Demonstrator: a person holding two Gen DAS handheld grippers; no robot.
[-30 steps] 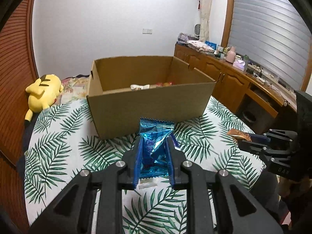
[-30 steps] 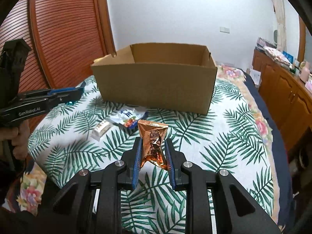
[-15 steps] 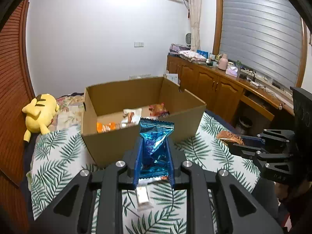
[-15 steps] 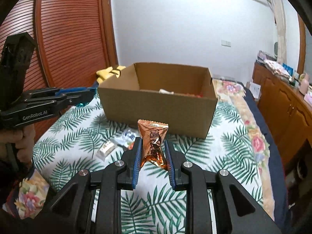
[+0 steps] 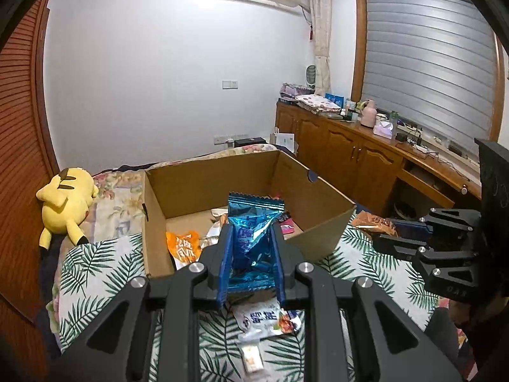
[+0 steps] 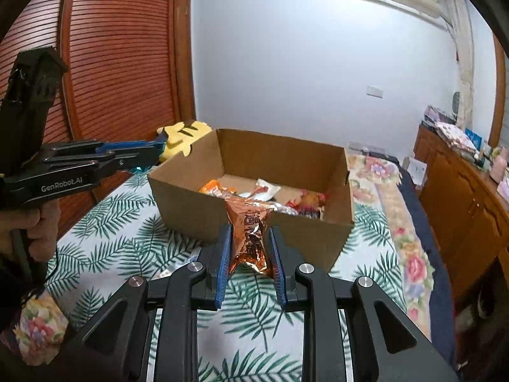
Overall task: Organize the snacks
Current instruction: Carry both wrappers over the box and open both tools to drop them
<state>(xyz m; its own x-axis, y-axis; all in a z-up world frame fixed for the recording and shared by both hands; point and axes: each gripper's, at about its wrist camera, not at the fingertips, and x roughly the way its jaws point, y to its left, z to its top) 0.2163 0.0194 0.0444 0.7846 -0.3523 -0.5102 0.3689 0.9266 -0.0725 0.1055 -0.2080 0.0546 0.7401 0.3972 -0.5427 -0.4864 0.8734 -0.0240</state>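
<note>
Leaf-patterned cloth (image 6: pixel 105 235) covers the bed where an open cardboard box (image 6: pixel 254 222) stands, with white walls and a reddish slatted wardrobe (image 6: pixel 121 51) behind it. Held upright over the box's near edge, a blue foil snack packet (image 5: pixel 251 232) is clamped between the blue pads of the left gripper (image 5: pixel 249 267). To its right, a copper-coloured snack packet (image 6: pixel 249 235) is pinched the same way by the right gripper (image 6: pixel 249 269), just in front of the box's near wall. Inside the box lie several packets, among them an orange one (image 5: pixel 184 245) at the left. On the cloth below the left gripper lie a white wrapped snack (image 5: pixel 264 318) and a small pale bar (image 5: pixel 251 356). A yellow plush toy (image 5: pixel 65 200) rests on the bed at the far left, and wooden cabinets (image 5: pixel 356 156) line the right wall under a shuttered window (image 5: pixel 426 60).
</note>
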